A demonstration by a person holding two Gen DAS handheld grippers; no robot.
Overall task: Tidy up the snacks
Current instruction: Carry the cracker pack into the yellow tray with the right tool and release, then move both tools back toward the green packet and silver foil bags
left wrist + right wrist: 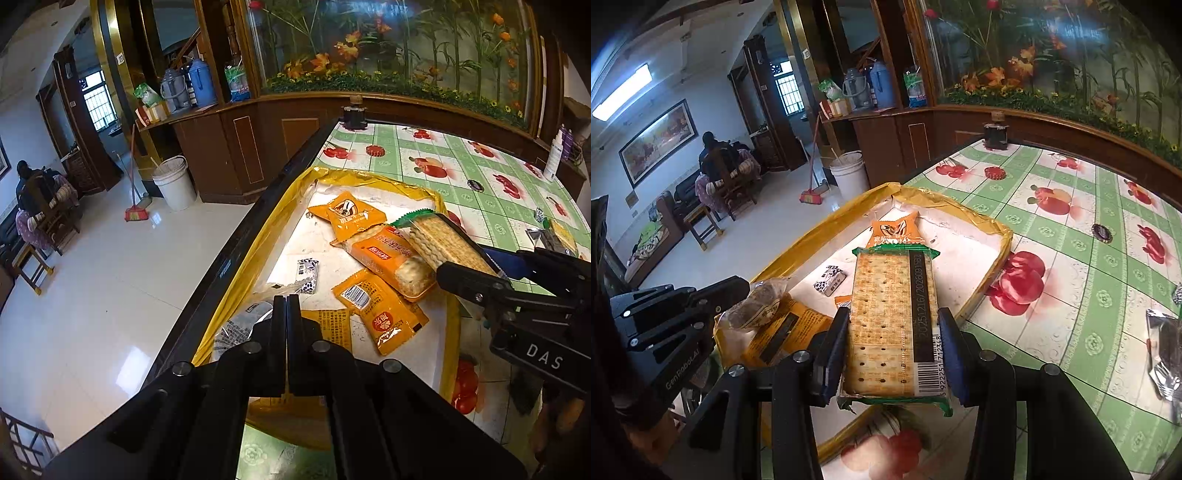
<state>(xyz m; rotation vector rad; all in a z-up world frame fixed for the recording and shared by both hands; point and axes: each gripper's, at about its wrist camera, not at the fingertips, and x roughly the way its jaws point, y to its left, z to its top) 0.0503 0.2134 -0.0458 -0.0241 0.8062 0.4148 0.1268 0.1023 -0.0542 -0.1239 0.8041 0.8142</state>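
A yellow-rimmed tray (pixel 369 178) (pixel 960 206) with a white floor sits at the table's left edge. It holds several orange snack packets (pixel 384 314) (pixel 894 230) and a small black-and-white candy (pixel 308 271) (pixel 830 280). My right gripper (pixel 894 314) (pixel 454 267) is shut on a long cracker pack (pixel 886 314) (pixel 439 240) with green ends, held over the tray. My left gripper (pixel 287 301) (pixel 744 286) is shut over the tray's near left corner. The edge of a clear-wrapped brown cake packet (pixel 757 302) (pixel 236 328) is pinched at its tips.
A silver wrapper (pixel 1163 350) (pixel 550 236) lies on the fruit-print tablecloth (pixel 1071 295) to the right. Bottle caps (pixel 1102 232), a dark jar (pixel 995 134) and a white bottle (pixel 554 158) stand farther back. The table edge (pixel 258 206) drops to the floor left of the tray.
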